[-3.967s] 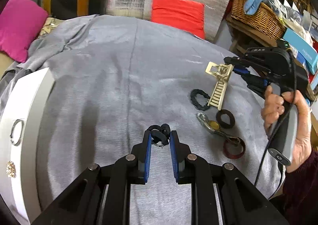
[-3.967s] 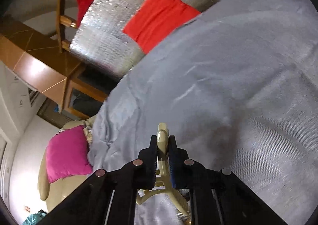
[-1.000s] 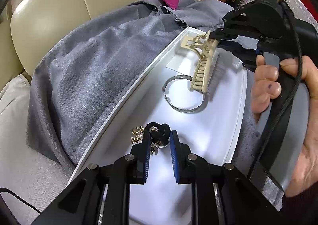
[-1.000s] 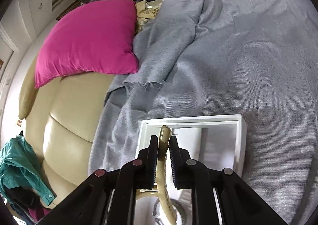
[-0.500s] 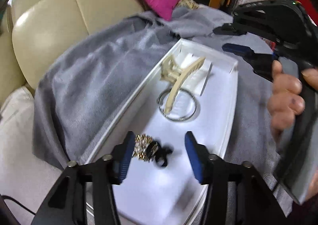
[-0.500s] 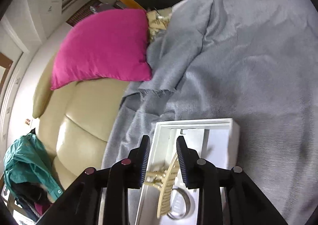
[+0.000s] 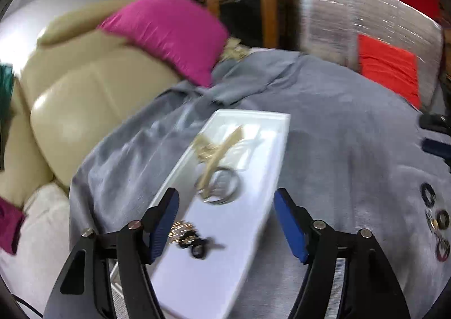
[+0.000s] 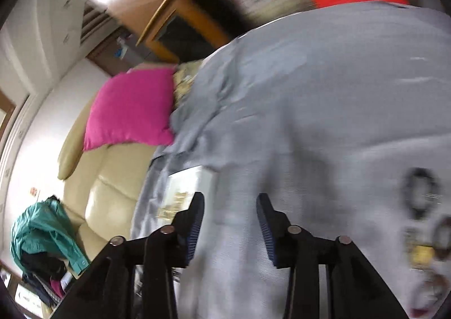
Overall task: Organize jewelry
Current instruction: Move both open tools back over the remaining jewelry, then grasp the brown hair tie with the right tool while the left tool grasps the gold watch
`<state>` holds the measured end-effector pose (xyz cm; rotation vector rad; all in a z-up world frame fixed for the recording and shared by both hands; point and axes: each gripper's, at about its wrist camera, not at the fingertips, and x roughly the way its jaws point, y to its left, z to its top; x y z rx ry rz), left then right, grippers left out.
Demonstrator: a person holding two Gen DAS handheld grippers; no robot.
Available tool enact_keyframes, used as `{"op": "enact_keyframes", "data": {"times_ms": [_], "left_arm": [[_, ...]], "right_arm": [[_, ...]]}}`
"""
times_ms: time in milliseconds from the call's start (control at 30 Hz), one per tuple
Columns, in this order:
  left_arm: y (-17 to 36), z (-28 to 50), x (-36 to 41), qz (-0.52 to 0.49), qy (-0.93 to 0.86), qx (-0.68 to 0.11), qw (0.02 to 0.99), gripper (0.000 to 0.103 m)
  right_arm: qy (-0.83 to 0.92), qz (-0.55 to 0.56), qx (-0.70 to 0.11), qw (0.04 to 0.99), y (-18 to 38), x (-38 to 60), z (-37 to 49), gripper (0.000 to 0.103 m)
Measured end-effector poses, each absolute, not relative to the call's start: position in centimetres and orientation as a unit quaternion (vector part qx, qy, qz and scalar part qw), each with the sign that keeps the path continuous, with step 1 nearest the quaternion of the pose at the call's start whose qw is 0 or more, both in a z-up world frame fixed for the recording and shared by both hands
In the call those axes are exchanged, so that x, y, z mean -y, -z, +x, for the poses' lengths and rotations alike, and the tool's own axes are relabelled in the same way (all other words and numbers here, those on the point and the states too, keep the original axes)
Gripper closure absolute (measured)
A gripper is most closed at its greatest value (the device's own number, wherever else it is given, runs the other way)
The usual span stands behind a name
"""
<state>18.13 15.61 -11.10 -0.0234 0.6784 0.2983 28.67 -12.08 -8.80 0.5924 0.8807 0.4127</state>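
Note:
A white tray [image 7: 270, 166] lies on the grey cloth. It holds a beige hair claw [image 7: 217, 154], a silver bangle [image 7: 225, 186], a gold piece [image 7: 179, 230] and a black ornament [image 7: 196, 245]. My left gripper [image 7: 227, 224] is open and empty above the tray's near end. My right gripper [image 8: 229, 224] is open and empty over the cloth, with the tray [image 8: 194, 180] to its left. Loose pieces remain on the cloth at the right: a black scrunchie [image 7: 428, 196], dark rings [image 7: 441, 221] and a clip; they show blurred in the right wrist view [image 8: 420, 192].
A beige leather sofa [image 7: 73, 99] with a magenta cushion [image 7: 169, 34] lies left of the cloth. A silver foil panel with a red cushion [image 7: 389, 65] stands at the back. The right gripper's tips [image 7: 435, 132] show at the right edge.
Both grippers have let go: the black ornament and the hair claw now lie in the tray. Both jaws opened wider and both grippers pulled back and swung to the right.

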Motion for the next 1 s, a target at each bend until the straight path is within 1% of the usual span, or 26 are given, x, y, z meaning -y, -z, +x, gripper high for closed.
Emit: {"op": "enact_keyframes", "data": {"times_ms": [33, 233, 400, 600, 800, 833, 867, 900, 933, 967, 1000], "left_arm": [[10.9, 18.1, -14.6, -0.002, -0.137, -0.326, 0.935, 0.031], [10.6, 18.4, -7.1, 0.041, -0.063, -0.313, 0.947, 0.031], [11.4, 18.8, -0.4, 0.068, 0.033, -0.324, 0.943, 0.031], [12.5, 19.5, 4.7, 0.086, 0.118, -0.344, 0.928, 0.031], [13.5, 21.6, 5.9, 0.061, 0.137, -0.376, 0.914, 0.031], [13.7, 21.9, 5.8, 0.057, 0.140, -0.380, 0.913, 0.031], [13.8, 22.1, 5.9, 0.056, 0.141, -0.382, 0.911, 0.031], [13.9, 22.0, 6.2, 0.059, 0.140, -0.383, 0.911, 0.031], [14.0, 22.0, 6.4, 0.062, 0.141, -0.383, 0.911, 0.031], [14.1, 22.0, 6.7, 0.062, 0.144, -0.385, 0.910, 0.031], [14.2, 22.0, 6.9, 0.060, 0.152, -0.387, 0.908, 0.031]], "right_arm": [[-0.182, 0.287, -0.415, 0.844, 9.0, 14.3, 27.9, 0.056], [-0.109, 0.334, -0.407, 0.843, 10.8, 26.9, 23.2, 0.056], [-0.088, 0.370, -0.413, 0.827, 13.7, 32.5, 21.0, 0.056], [-0.107, 0.367, -0.442, 0.812, 15.5, 32.9, 22.3, 0.055], [-0.116, 0.319, -0.482, 0.808, 17.5, 30.8, 23.9, 0.055], [-0.114, 0.313, -0.485, 0.809, 17.8, 30.7, 24.1, 0.058], [-0.108, 0.301, -0.492, 0.810, 18.3, 30.4, 24.5, 0.066], [-0.106, 0.295, -0.494, 0.811, 18.5, 30.2, 24.6, 0.069], [-0.107, 0.284, -0.492, 0.816, 18.5, 29.9, 24.7, 0.074], [-0.107, 0.266, -0.492, 0.822, 18.4, 29.5, 24.8, 0.087], [-0.103, 0.247, -0.494, 0.827, 18.4, 29.1, 24.9, 0.093]]}}
